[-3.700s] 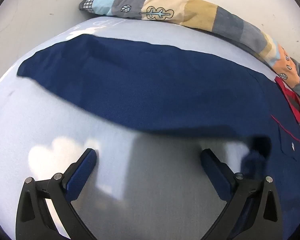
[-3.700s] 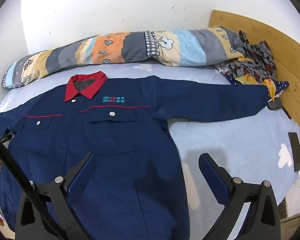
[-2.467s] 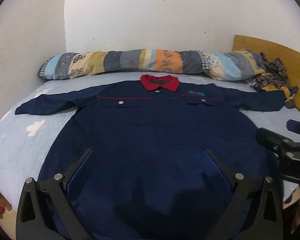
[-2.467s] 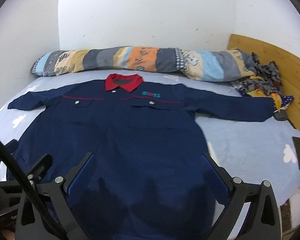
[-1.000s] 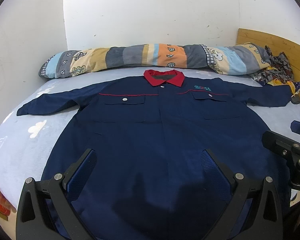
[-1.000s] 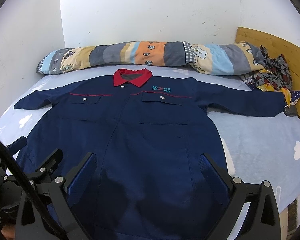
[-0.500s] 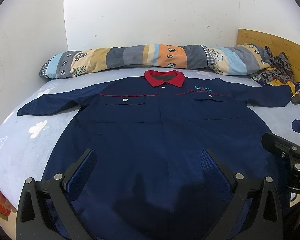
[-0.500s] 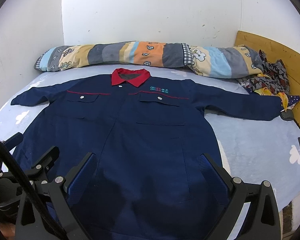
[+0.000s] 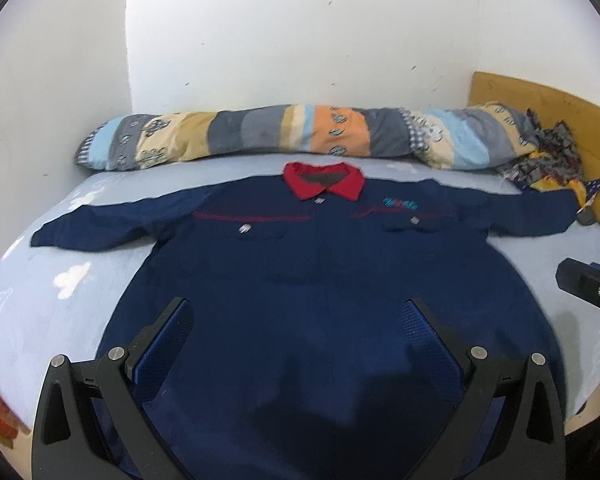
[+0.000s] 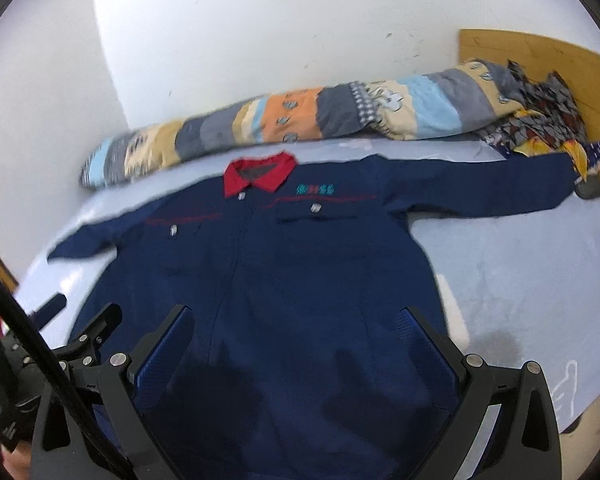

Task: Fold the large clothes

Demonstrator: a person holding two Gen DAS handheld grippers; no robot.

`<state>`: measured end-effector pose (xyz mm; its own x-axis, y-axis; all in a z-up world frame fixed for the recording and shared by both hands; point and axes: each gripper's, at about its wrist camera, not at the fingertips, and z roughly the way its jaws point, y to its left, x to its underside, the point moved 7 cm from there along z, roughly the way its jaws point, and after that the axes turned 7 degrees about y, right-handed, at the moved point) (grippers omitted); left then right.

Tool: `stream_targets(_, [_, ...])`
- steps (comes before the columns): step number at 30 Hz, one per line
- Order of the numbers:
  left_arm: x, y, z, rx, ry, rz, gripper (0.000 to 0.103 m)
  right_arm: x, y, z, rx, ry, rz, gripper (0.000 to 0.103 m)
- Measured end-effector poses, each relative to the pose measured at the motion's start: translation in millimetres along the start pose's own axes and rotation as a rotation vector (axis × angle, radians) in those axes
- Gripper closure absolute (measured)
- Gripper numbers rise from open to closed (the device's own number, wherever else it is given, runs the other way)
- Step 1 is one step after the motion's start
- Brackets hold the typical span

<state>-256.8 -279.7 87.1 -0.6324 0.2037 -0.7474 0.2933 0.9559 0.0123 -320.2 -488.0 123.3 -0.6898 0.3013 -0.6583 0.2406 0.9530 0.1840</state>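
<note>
A large navy work jacket (image 9: 308, 280) (image 10: 300, 280) with a red collar (image 9: 323, 185) (image 10: 258, 174) lies flat, front up, on the light blue bed, both sleeves spread out sideways. My left gripper (image 9: 298, 320) hovers open above the jacket's lower hem, nothing between its fingers. My right gripper (image 10: 296, 322) is open too, over the lower right part of the jacket. The right gripper's body shows at the right edge of the left wrist view; the left gripper's body shows at the lower left of the right wrist view.
A long patchwork bolster (image 9: 300, 136) (image 10: 300, 116) lies along the wall behind the jacket. A crumpled patterned cloth (image 9: 548, 156) (image 10: 540, 120) sits against the wooden headboard (image 9: 560, 108) at the right. A small dark object (image 10: 590, 190) rests by the right cuff.
Both grippers stayed open over the hem. The right wrist view has tilted and swung to the right, with motion blur; the left wrist view has pulled back slightly. The jacket has not moved.
</note>
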Motion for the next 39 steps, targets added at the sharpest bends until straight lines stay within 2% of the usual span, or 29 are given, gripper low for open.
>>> stream_targets(3, [-21,-15,5,0.003,-0.019,0.052,0.000,-7,-19,-10,0.058,-0.033,0.027,0.000])
stream_targets(6, [-36,-29,15,-0.010,-0.041,0.105,0.000,-10,-31,-10,0.102,-0.028,0.047,0.000])
stream_targets(10, [-32,-34,26,-0.032,-0.034,0.139,0.000,-9,-39,-4,0.151,-0.002,0.048,0.000])
stream_targets(12, [-30,-33,30,-0.021,-0.011,0.130,0.000,-8,-41,-2,0.167,0.002,0.040,0.000])
stream_targets(16, [-30,-29,28,-0.019,-0.014,0.119,0.000,-9,-39,0,0.208,0.000,0.014,0.000])
stream_targets(23, [-29,-24,25,-0.010,-0.011,0.099,0.000,-6,-32,1,0.241,-0.002,-0.034,0.000])
stream_targets(27, [-29,-24,24,-0.012,-0.013,0.100,0.000,-6,-32,-1,0.228,-0.002,-0.028,0.000])
stream_targets(31, [-29,-23,24,-0.013,-0.015,0.099,0.000,-8,-34,-4,0.163,0.004,-0.001,0.000])
stream_targets(33, [-28,-23,24,-0.012,-0.012,0.099,0.000,-14,-39,-13,0.127,-0.021,0.023,0.000])
stream_targets(36, [-27,-25,25,-0.006,-0.005,0.100,0.000,-22,-47,-25,0.157,-0.065,0.033,0.000])
stream_targets(39, [-27,-27,24,-0.005,-0.004,0.103,0.000,-23,-52,-26,0.192,-0.067,0.037,0.000])
